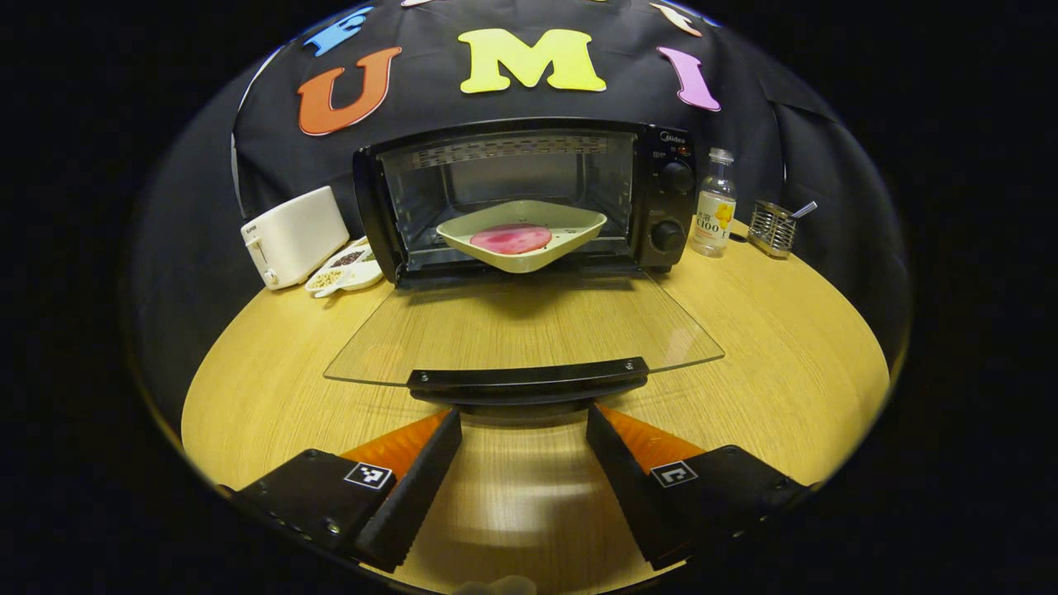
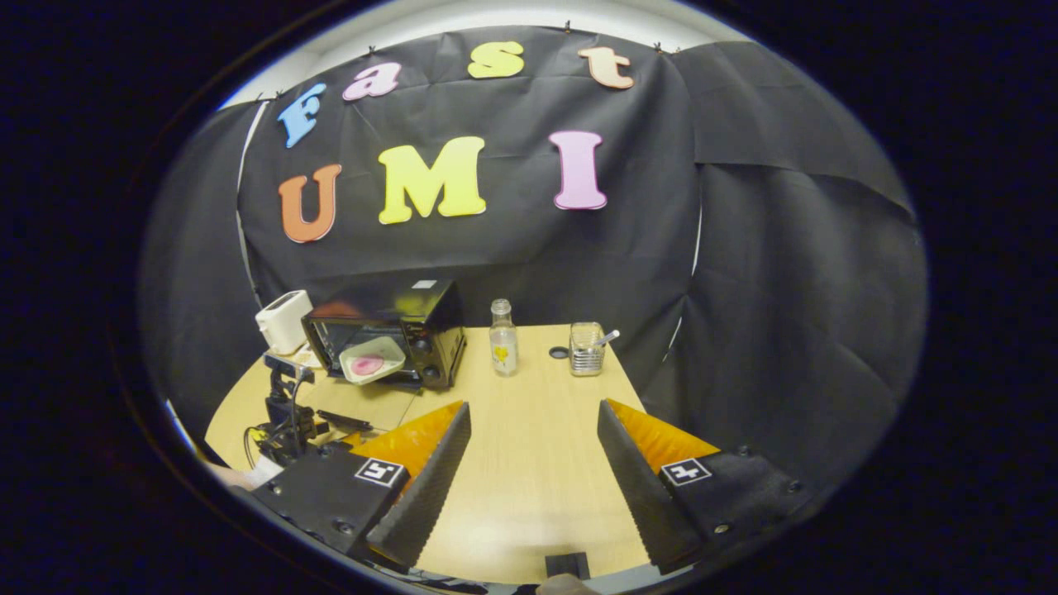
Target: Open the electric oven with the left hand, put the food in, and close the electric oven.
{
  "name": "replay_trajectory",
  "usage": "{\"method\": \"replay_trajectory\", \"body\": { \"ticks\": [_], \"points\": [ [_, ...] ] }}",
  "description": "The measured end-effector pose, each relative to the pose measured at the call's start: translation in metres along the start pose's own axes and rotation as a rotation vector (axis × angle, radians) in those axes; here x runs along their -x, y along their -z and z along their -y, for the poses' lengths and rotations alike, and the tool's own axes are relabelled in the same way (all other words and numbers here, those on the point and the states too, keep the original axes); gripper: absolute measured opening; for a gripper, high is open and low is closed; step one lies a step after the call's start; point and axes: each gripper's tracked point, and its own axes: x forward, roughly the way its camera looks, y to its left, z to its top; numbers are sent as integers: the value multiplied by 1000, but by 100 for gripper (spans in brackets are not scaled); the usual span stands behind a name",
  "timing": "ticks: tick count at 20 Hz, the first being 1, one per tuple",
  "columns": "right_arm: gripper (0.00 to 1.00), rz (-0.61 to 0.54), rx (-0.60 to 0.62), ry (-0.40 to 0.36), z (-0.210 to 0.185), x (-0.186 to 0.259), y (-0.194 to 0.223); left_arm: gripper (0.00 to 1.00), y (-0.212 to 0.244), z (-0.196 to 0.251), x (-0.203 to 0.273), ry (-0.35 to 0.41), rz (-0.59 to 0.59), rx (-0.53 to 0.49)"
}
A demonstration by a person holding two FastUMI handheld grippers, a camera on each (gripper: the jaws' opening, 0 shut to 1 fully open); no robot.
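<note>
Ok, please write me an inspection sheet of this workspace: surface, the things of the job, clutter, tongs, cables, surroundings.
Surface: wooden table, bare in front of the oven.
Job's things: electric oven with glass door folded down flat; dish with pink food sits in the oven mouth.
Clutter: toaster, small seed dishes, bottle, wire holder.
Tongs: left tongs open, just before the door handle; right tongs open, holding nothing.
Cables: wires on the other gripper at the table's edge.
Surroundings: black cloth wall.
</note>
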Motion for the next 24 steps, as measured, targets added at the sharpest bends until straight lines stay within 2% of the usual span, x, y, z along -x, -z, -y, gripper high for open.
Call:
{"method": "replay_trajectory", "body": {
  "ticks": [5,7,8,11,16,20,24],
  "points": [
    [98,5,-33,34,-3,10,9,96,-20,-2,8,19,32,19],
    [96,8,-42,47,-5,13,12,100,-27,-2,7,32,42,32],
    [98,6,-48,49,-6,15,15,96,-32,-3,12,33,48,22],
    [98,0,-60,58,-10,18,23,97,-43,-5,16,32,62,4],
    [96,11,-94,80,-8,23,24,97,-85,-10,27,30,136,-23],
    [98,11,-115,104,-6,24,25,98,-122,-12,29,28,195,-65],
    [96,21,-124,118,-6,27,22,98,-153,-17,16,13,220,-85]
  ]
}}
